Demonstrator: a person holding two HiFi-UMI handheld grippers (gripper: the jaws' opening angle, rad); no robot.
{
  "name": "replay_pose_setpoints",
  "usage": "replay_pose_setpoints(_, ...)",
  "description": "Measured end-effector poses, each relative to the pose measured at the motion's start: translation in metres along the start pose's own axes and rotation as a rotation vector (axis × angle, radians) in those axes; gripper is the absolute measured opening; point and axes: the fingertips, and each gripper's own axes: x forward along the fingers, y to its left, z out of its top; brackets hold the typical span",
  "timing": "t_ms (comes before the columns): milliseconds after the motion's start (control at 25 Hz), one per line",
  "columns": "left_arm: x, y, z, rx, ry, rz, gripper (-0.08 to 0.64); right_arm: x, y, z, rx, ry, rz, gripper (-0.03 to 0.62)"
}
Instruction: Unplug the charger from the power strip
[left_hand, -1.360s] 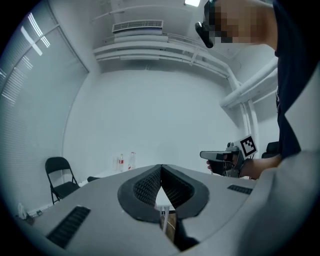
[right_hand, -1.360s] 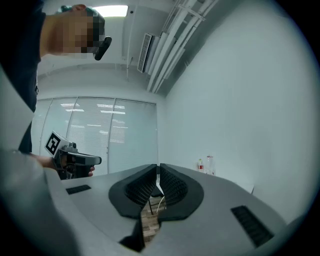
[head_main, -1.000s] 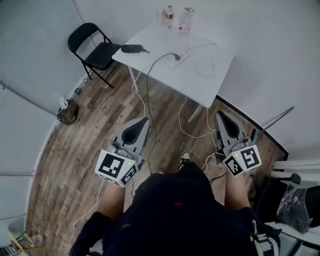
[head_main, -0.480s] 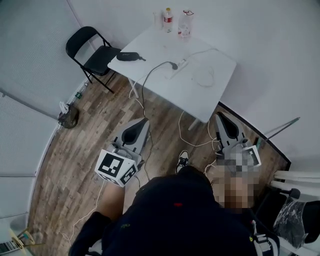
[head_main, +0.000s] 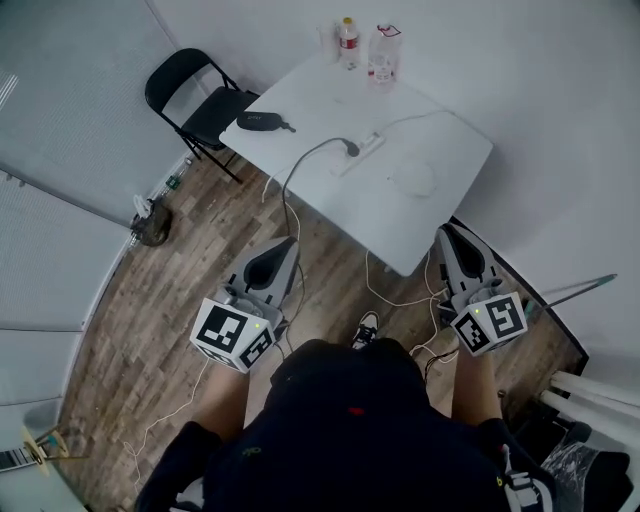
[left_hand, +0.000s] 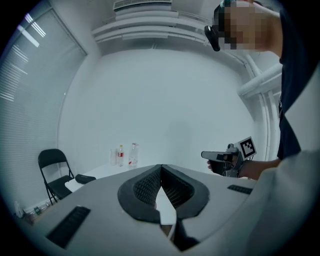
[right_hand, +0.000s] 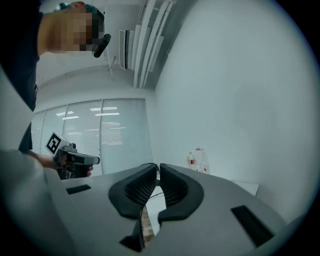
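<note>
Charger plug (head_main: 352, 150), dark, seated in the white power strip (head_main: 368, 143) near the middle of the table (head_main: 450, 170). Its cord (head_main: 296, 172) drops over the table's near edge. The plug is probably light and rigid, the cord limp: take the plug body and brace the strip, which likely slides on the smooth top. Left gripper (head_main: 287, 242) and right gripper (head_main: 446, 231), both short of the table, jaws together on nothing. Folding chair (head_main: 200, 95) left of the table; bottles (head_main: 348, 40) at its far corner; plank floor (head_main: 150, 300) beneath.

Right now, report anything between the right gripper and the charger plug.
Nothing visible. Between the right gripper and the black charger plug in the white power strip lie only white table top and a flat white cable loop.
</note>
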Motion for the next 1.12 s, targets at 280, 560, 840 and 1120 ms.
replay_pose_setpoints(280,0.030,0.008,-0.011,-0.033,0.023,0.035,0.018,0.030,-0.037,-0.021,0.016,0.058,0.016,0.035)
replay_pose_setpoints(560,0.063,0.045,-0.017,-0.056,0.040,0.012,0.018,0.073,-0.043,-0.033,0.012,0.100,0.027,0.035)
replay_pose_setpoints(840,0.105,0.119,-0.017,-0.092,0.038,-0.067,0.018,0.133,-0.064,-0.037,-0.004,0.161,-0.089,0.035)
replay_pose_setpoints(1120,0.148,0.191,-0.020,-0.048,0.058,-0.164,0.018,0.216,-0.059,-0.049,-0.019,0.205,-0.121,0.035)
